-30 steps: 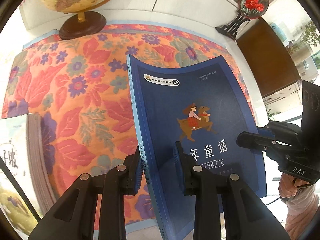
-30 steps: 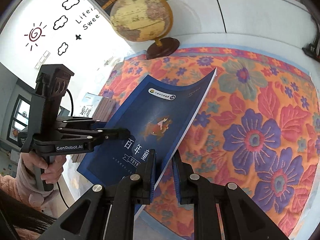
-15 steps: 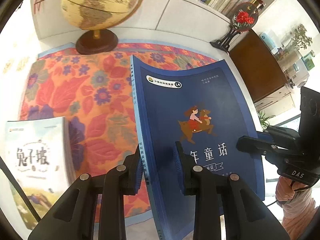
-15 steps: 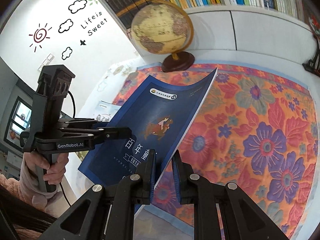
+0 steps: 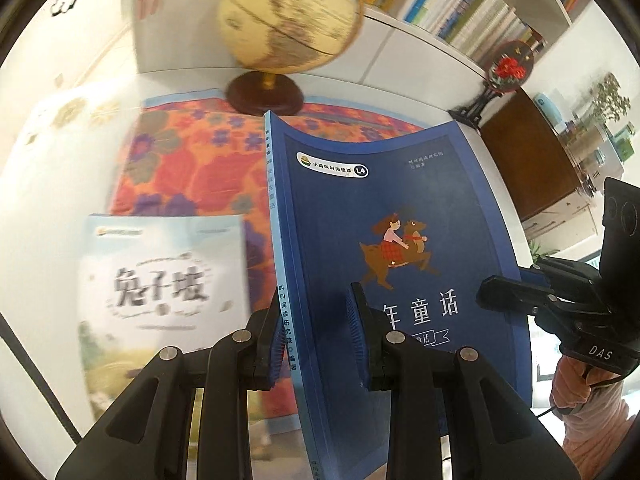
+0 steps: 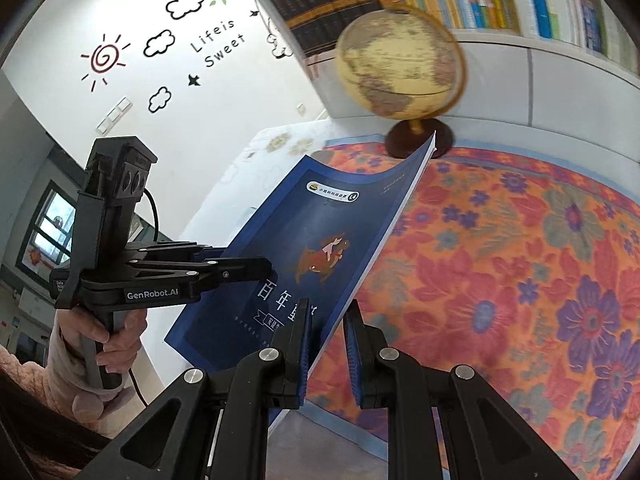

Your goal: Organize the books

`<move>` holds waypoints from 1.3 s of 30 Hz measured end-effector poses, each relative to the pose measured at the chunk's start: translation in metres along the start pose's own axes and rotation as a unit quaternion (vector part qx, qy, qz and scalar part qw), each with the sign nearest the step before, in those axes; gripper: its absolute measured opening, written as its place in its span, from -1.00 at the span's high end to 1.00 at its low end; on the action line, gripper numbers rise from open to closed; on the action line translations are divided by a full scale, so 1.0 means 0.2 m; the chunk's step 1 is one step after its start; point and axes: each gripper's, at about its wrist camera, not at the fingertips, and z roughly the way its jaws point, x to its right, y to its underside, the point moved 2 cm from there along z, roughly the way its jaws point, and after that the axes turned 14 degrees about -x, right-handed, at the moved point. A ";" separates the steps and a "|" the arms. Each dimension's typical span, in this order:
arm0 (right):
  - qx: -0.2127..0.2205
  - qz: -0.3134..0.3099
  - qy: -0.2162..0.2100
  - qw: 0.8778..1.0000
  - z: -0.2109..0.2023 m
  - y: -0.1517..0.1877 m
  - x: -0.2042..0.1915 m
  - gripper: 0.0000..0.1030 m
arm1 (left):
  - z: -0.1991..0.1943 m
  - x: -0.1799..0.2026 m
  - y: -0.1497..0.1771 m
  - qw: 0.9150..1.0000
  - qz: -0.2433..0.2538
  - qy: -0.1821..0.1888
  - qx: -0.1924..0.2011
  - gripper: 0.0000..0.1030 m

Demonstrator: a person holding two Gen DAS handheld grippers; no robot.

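A white desk carries an orange floral cloth with red and purple flowers and a pale blue border. Ahead of the left tool, at the cloth's far edge, stands a globe on a dark round base. Left of that tool, a pale book lies on the desk.

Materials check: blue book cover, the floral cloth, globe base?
Blue book: paper cover, apparently matte; it bows between the tongs and shows no glare. Floral cloth: printed fabric, probably woven, dull surface. Globe base: looks like dark varnished wood, faint sheen; blur leaves plastic possible.
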 end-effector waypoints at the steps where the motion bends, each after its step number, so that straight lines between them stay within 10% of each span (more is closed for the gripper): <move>1: -0.002 -0.003 -0.002 1.000 0.02 -0.01 -0.03 0.68 | -0.01 -0.03 0.01 1.000 -0.004 -0.002 0.002 0.51; 39: -0.090 -0.037 -0.044 0.994 0.70 -0.22 -0.45 0.68 | -0.02 -0.80 0.21 0.993 -0.117 -0.012 0.004 0.51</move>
